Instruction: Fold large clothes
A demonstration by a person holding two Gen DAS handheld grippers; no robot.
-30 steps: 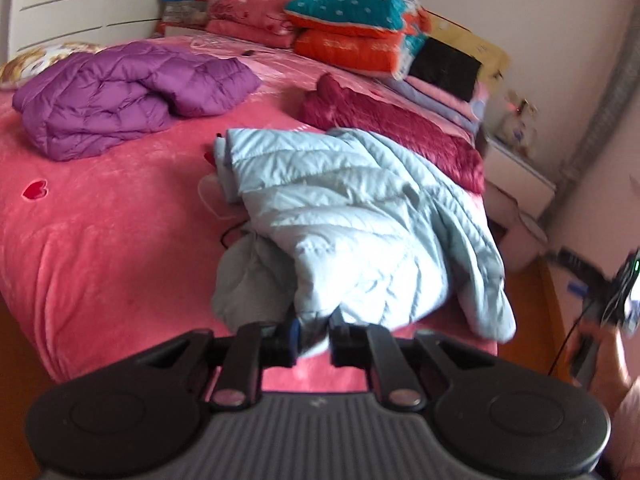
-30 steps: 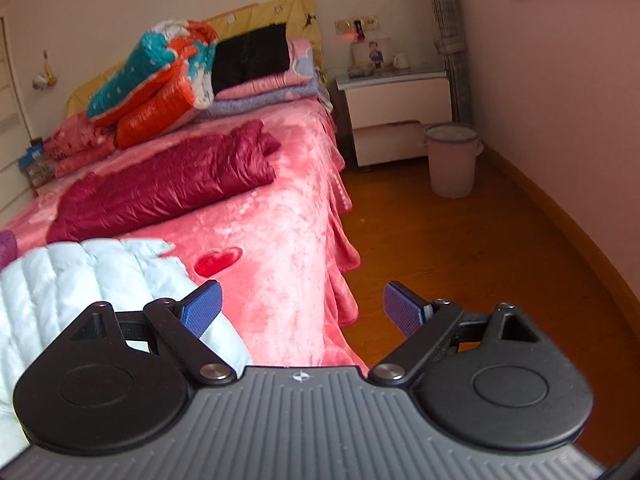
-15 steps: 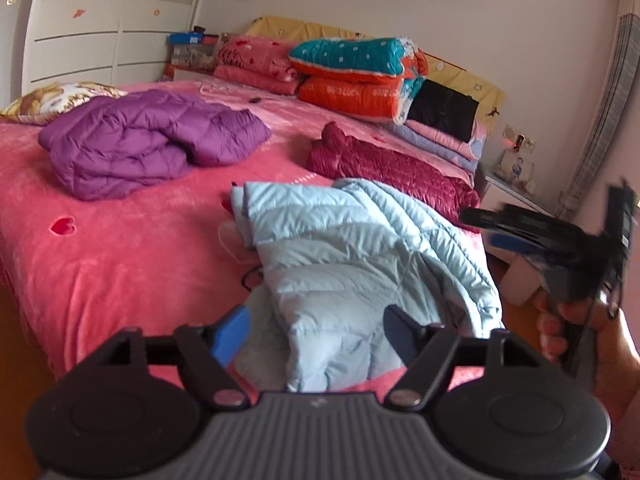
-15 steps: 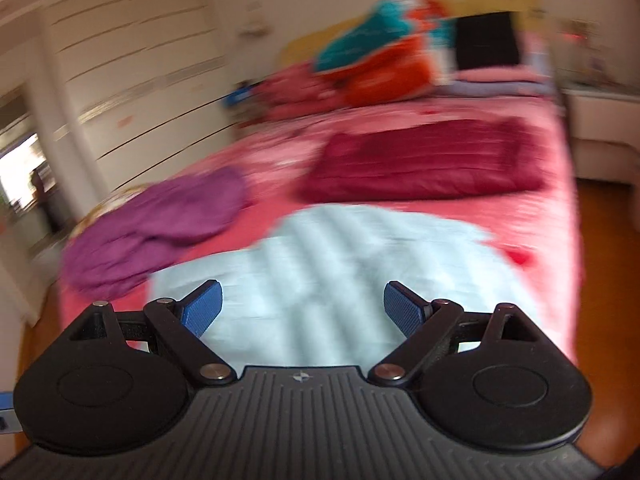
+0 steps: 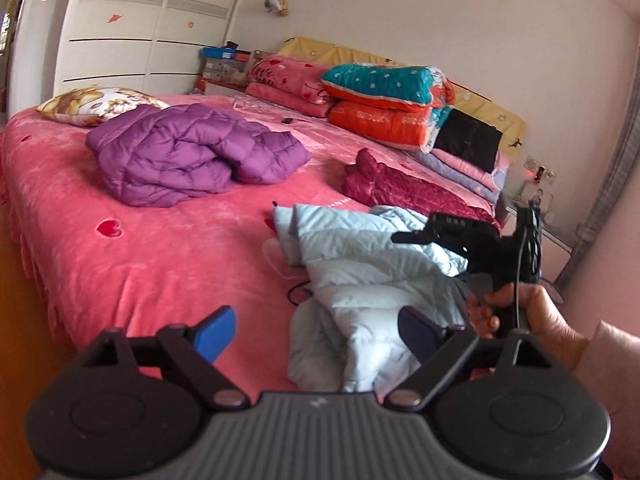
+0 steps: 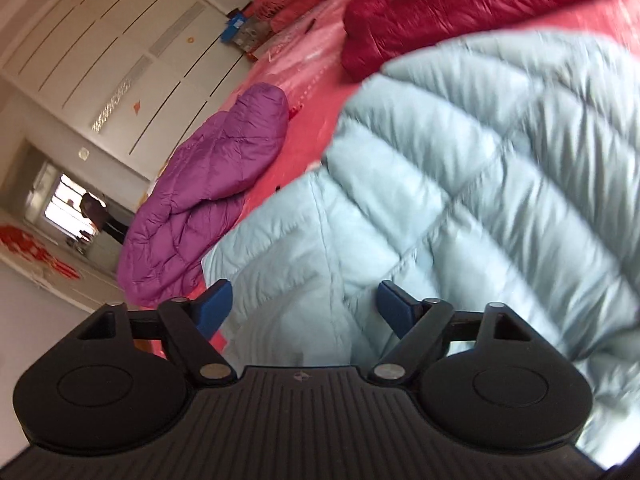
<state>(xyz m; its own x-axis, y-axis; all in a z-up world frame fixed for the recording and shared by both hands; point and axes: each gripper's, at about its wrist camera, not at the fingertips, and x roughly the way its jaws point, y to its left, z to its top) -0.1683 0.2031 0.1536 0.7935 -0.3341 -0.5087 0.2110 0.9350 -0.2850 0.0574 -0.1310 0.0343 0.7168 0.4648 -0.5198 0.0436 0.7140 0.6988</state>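
A pale blue quilted jacket (image 5: 372, 276) lies crumpled on the pink bed (image 5: 160, 248), near its front edge. My left gripper (image 5: 316, 332) hangs just short of the jacket's near hem, its jaws still opening, nothing between them. My right gripper (image 6: 300, 306) hovers low over the same pale blue jacket (image 6: 460, 184); its jaws are closing a little but stand wide, and the pads do not press the cloth. In the left wrist view that right gripper (image 5: 416, 236) shows side-on above the jacket, held by a hand (image 5: 516, 308).
A purple quilted jacket (image 5: 188, 160) lies bunched at the left of the bed, a dark red one (image 5: 412, 192) behind the blue one. Folded blankets (image 5: 384, 100) are stacked at the headboard. A white wardrobe (image 5: 140, 40) stands at the left, a nightstand at the far right.
My left gripper opened, let go of the blue jacket's hem and drew back. My right gripper swung from the bedside floor round to the left, over the blue jacket.
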